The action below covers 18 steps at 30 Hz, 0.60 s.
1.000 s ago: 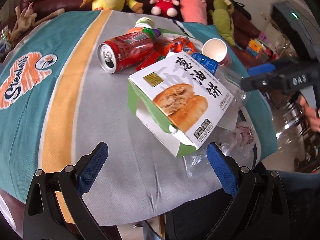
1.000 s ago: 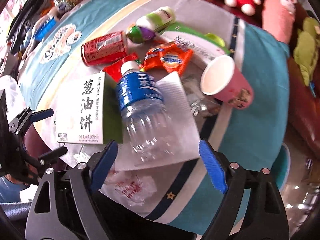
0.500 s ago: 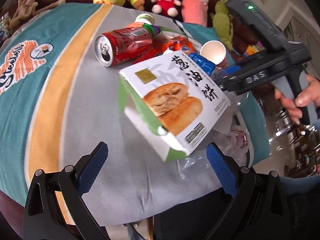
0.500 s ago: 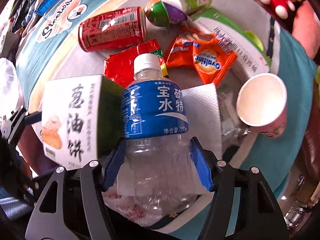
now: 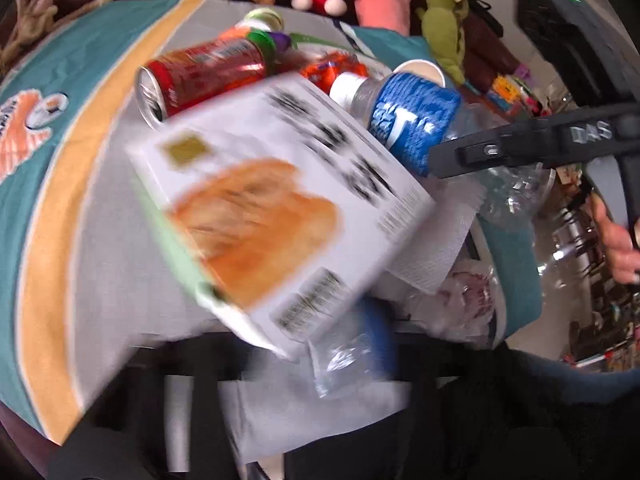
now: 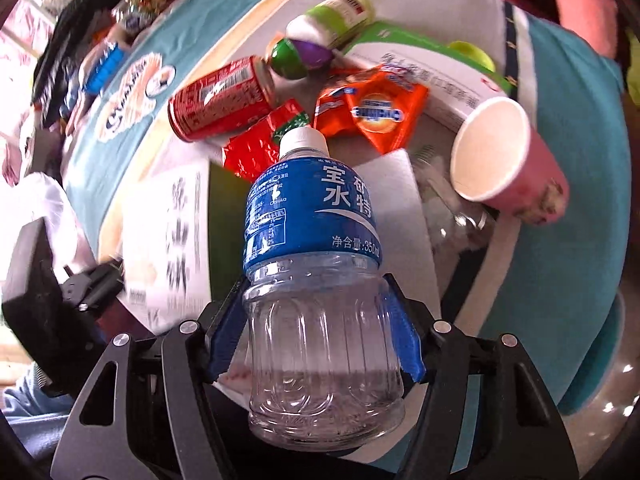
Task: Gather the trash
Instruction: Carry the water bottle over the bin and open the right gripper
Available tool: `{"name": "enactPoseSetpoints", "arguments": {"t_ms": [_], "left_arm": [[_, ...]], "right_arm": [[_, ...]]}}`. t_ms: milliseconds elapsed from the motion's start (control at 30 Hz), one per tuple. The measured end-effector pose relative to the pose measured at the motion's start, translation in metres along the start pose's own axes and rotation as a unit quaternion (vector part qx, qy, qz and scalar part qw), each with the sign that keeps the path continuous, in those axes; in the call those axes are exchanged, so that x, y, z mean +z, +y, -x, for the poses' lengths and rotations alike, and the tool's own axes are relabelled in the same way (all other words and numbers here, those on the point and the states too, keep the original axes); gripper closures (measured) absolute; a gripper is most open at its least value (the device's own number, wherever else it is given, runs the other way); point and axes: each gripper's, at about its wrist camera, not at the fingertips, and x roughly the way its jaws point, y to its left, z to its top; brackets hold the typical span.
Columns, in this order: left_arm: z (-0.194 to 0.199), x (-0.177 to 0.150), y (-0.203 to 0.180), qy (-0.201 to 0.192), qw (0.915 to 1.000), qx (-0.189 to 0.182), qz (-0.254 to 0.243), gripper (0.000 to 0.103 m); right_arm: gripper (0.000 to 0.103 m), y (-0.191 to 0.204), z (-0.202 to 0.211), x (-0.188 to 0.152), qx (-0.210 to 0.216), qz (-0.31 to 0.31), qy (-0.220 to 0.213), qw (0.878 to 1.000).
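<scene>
clear plastic bottle (image 6: 320,280), blue label, white cap: clamped at its ribbed lower body between the blue pads (image 6: 402,334) of the right gripper (image 6: 316,336), cap pointing away over the heap; in the left wrist view the same bottle (image 5: 408,120) sits under the gripper's black arm.
white paper napkin (image 6: 394,200): directly beneath the bottle, lying flat.
white and green food box (image 5: 276,208): just left of the bottle, blurred, filling the left wrist view; its near corner reaches the table's front edge.
left gripper: fingers blurred and hidden by the box in both views, so cannot tell how wide it stands or whether it has hold of the box.
red can (image 6: 222,104), on its side, beyond the box; red wrapper (image 6: 264,140) and orange sachet (image 6: 374,108) next to it.
pink paper cup (image 6: 508,160): on its side, right of the bottle, near the table's right edge.
crumpled clear bags (image 5: 460,304): at the front edge.
teal, grey and orange tablecloth (image 5: 72,208): bare stretch left of the box.
</scene>
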Motion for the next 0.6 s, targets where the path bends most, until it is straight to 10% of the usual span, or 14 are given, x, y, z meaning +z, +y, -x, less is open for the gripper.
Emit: {"name": "enactPoseSetpoints", "arguments": {"t_ms": [600], "left_arm": [[0.036, 0.040, -0.025, -0.060, 0.9976, 0.031, -0.015, 0.098]], "right_arm": [[0.041, -0.069, 0.046, -0.061, 0.055, -0.090, -0.067, 0.992]]}}
